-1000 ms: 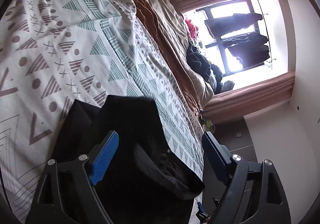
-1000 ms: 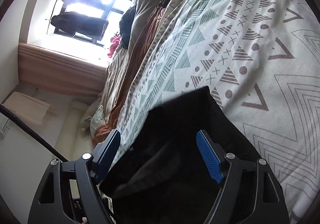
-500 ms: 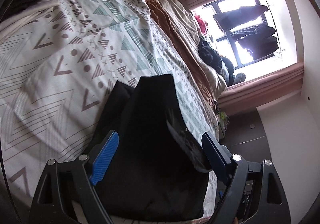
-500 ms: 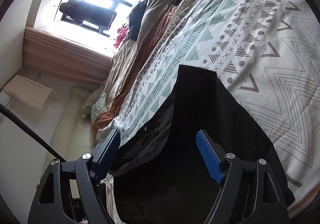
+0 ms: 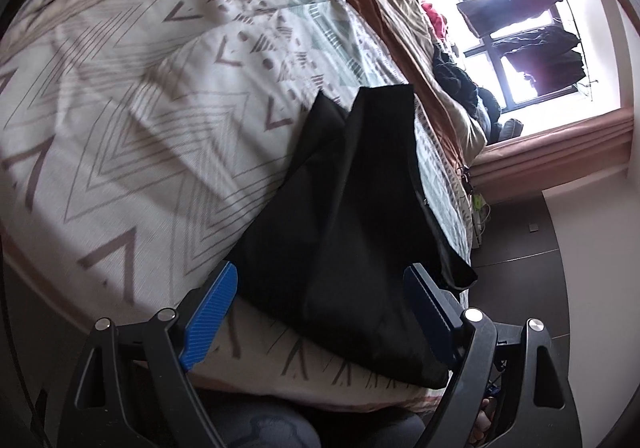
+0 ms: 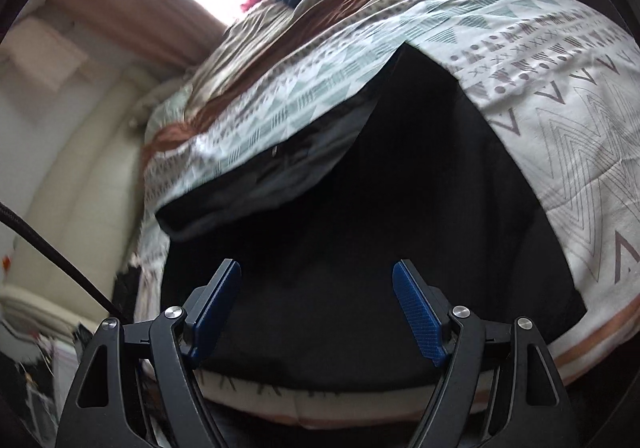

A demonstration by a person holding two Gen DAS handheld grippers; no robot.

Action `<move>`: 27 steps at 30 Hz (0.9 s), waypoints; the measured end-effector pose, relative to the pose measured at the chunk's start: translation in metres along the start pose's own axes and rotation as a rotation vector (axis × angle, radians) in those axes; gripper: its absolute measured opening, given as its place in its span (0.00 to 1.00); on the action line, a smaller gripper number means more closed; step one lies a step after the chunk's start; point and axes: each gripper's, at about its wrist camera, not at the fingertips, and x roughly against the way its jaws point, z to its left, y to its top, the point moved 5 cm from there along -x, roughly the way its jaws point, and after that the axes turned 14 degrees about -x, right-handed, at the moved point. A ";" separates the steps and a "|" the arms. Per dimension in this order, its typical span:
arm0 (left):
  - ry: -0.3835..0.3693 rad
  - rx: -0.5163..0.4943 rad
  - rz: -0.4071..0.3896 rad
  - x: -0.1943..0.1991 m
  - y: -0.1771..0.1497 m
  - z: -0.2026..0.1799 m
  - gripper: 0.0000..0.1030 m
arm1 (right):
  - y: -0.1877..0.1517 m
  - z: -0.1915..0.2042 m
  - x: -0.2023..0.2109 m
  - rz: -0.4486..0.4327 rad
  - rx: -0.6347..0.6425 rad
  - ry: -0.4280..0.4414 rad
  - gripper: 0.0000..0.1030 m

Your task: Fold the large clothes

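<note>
Lying folded on the patterned bedspread (image 5: 168, 96) near the bed's foot edge, the black garment (image 5: 360, 216) is a smooth dark slab, its long axis running away toward the window (image 5: 516, 32). Left gripper (image 5: 320, 312) and right gripper (image 6: 318, 308) hang wide apart, empty. Motion blur hides its seams.

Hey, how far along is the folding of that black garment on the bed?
Partly done: the black garment lies folded into a compact shape on the patterned bedspread. Nothing is in hand; the left gripper and right gripper both have open jaws. Left: perhaps another fold, since one loose flap sticks out.
</note>
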 end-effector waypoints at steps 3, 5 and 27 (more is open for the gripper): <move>0.004 0.012 0.022 0.000 -0.013 0.008 0.83 | -0.029 0.016 -0.013 0.048 0.079 -0.037 0.75; 0.006 0.015 0.034 -0.001 -0.020 0.012 0.83 | -0.047 0.028 -0.025 0.071 0.122 -0.068 0.75; -0.024 0.035 0.061 -0.024 -0.032 0.029 0.83 | -0.081 0.070 -0.156 0.111 0.321 -0.330 0.42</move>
